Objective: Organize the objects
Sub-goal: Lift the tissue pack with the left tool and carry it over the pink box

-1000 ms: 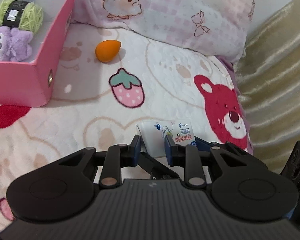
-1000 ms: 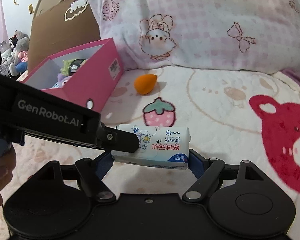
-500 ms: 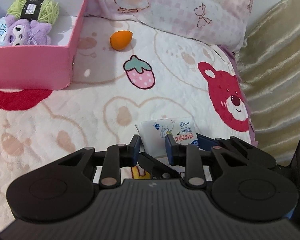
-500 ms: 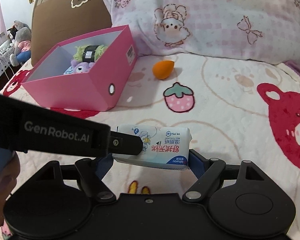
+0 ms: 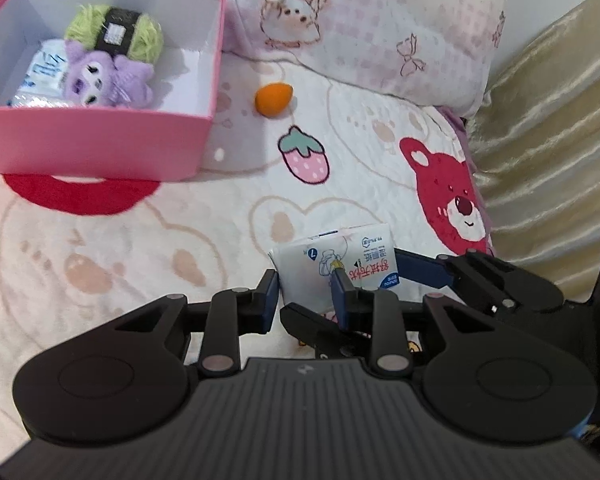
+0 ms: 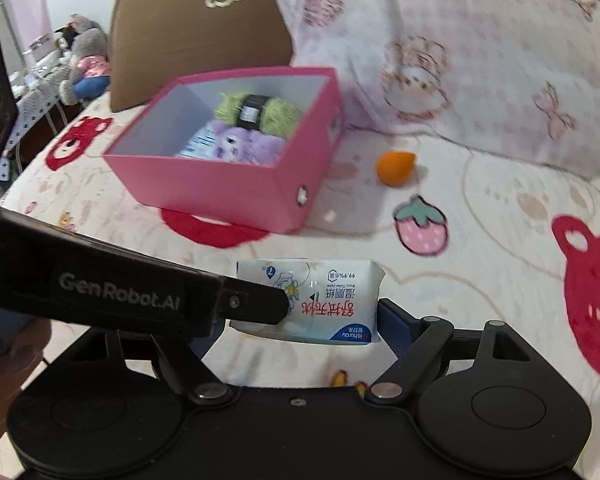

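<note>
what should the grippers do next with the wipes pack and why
Probably carry the wipes pack on toward the pink box and over its open top. Both the left gripper and the right gripper grip the pack, held above the blanket, while the box still has bare floor showing beside the yarn and plush toy.

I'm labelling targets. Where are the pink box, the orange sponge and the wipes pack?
pink box (image 5: pixel 100 144): left wrist view, front wall.
orange sponge (image 5: pixel 273 99): left wrist view, middle.
wipes pack (image 6: pixel 332 308): right wrist view, printed face.
</note>
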A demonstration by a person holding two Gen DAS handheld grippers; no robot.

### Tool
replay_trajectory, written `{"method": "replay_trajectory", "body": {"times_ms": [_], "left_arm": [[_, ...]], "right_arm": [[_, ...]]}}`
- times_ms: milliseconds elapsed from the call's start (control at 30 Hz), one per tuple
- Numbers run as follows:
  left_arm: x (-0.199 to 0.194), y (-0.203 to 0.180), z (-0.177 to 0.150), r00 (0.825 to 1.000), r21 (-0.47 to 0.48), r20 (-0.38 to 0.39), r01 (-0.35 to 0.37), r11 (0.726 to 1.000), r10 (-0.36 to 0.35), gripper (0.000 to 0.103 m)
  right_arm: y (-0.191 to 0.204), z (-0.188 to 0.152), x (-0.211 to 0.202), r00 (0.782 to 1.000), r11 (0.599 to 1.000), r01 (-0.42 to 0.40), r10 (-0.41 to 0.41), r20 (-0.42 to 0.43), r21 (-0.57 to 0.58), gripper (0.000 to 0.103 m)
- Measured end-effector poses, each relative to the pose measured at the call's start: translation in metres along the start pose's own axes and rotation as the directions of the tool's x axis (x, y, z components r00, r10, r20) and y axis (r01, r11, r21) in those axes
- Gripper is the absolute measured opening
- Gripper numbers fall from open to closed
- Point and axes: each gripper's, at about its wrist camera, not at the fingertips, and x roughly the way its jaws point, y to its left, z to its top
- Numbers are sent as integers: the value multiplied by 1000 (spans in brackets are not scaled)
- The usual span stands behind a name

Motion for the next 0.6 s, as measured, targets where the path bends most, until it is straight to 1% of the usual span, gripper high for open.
{"method": "replay_trajectory", "body": {"times_ms": [133,200,333,600], "left_arm": [[-18,7,7,1000,-4,5,2,1000,-2,26],[-25,9,9,1000,2,17,-8,1000,8,27],[-39,12,12,998,16,54,-21,1000,20,27],[-59,26,19,989,-32,144,-15,999,19,27]], "right_arm": [[16,10,-8,1000,999,4,-3,24,-42,86],[23,15,-10,999,998,5,-3,35,-62,86],[32,24,-14,999,996,3,1,54,-84,85],[49,44,-17,996,990,0,13,89,-141,85]]}}
